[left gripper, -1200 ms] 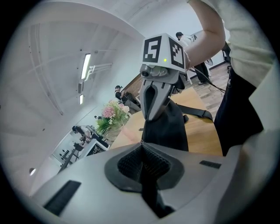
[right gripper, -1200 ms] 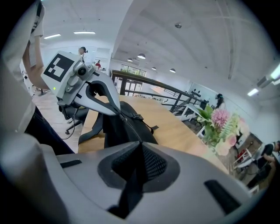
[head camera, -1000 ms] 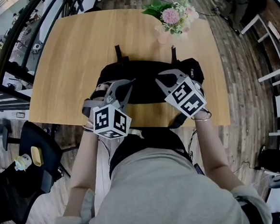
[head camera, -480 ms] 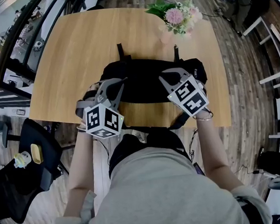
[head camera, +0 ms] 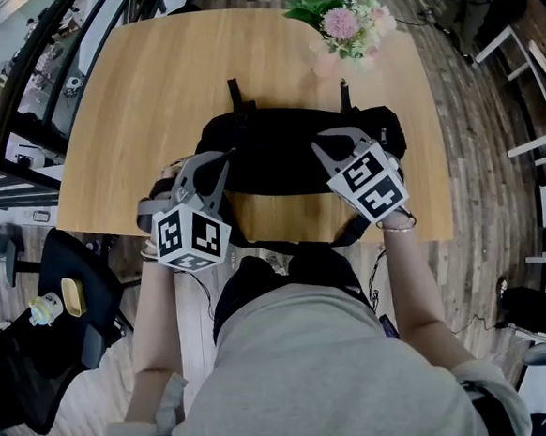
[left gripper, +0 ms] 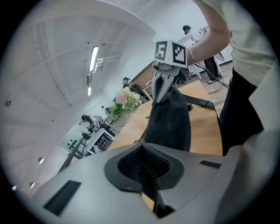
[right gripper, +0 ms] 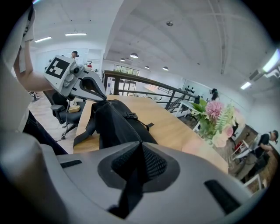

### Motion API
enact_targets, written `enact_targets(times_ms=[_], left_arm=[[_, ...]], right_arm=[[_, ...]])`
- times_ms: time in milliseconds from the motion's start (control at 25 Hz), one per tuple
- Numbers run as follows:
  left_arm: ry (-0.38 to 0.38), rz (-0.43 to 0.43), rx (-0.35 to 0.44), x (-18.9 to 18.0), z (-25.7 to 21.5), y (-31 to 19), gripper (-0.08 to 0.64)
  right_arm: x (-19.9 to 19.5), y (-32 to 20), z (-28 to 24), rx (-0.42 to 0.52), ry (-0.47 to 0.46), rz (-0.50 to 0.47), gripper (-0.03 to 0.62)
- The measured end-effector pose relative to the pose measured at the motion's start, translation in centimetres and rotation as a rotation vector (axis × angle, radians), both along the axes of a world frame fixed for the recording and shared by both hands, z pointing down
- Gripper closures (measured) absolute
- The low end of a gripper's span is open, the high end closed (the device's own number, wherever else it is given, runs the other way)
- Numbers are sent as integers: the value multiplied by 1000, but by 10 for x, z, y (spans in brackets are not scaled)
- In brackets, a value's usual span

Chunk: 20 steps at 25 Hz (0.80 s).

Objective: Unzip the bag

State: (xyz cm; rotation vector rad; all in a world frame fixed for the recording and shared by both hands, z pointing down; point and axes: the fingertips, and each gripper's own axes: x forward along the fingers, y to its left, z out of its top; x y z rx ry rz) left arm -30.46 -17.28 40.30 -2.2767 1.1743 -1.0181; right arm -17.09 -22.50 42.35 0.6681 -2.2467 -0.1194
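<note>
A black bag (head camera: 286,150) lies across the wooden table (head camera: 141,100) near its front edge. At the bag's left end my left gripper (head camera: 223,156) is shut, its tips pinched on the zipper pull (right gripper: 105,101) on the bag's top seam. My right gripper (head camera: 322,144) is shut on the bag's black fabric at the right part, and a dark strip of it runs down between the jaws (right gripper: 131,188). In the left gripper view the bag (left gripper: 170,122) stands taut up to the right gripper (left gripper: 162,95). The zipper line (right gripper: 120,120) runs along the ridge between both grippers.
A vase of pink flowers (head camera: 343,28) stands at the table's far right, behind the bag. Two straps (head camera: 233,95) lie on the table beyond the bag; another hangs over the front edge (head camera: 349,230). A black office chair (head camera: 45,315) is left of the person.
My left gripper has moved left along the bag's top toward its left end, still shut. The right gripper has kept its place and its grip.
</note>
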Motion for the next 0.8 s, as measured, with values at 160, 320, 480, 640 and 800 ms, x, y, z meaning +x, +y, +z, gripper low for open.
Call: enact_targets(times_ms=[160, 320, 480, 640, 800], left_arm=[[3, -10, -13, -6, 0, 2, 541], [0, -13, -19, -7, 2, 3, 541], [-6, -21, -18, -7, 2, 4, 541], [-6, -37, -23, -12, 3, 4, 541], [-8, -55, -30, -18, 5, 6, 541]], right_arm=[[0, 2, 2, -10, -5, 8, 566], [1, 4, 6, -18, -2, 12, 566], [3, 4, 8, -21, -6, 18, 566], [4, 4, 9, -25, -8, 14, 566], [5, 2, 10, -31, -19, 25, 566]])
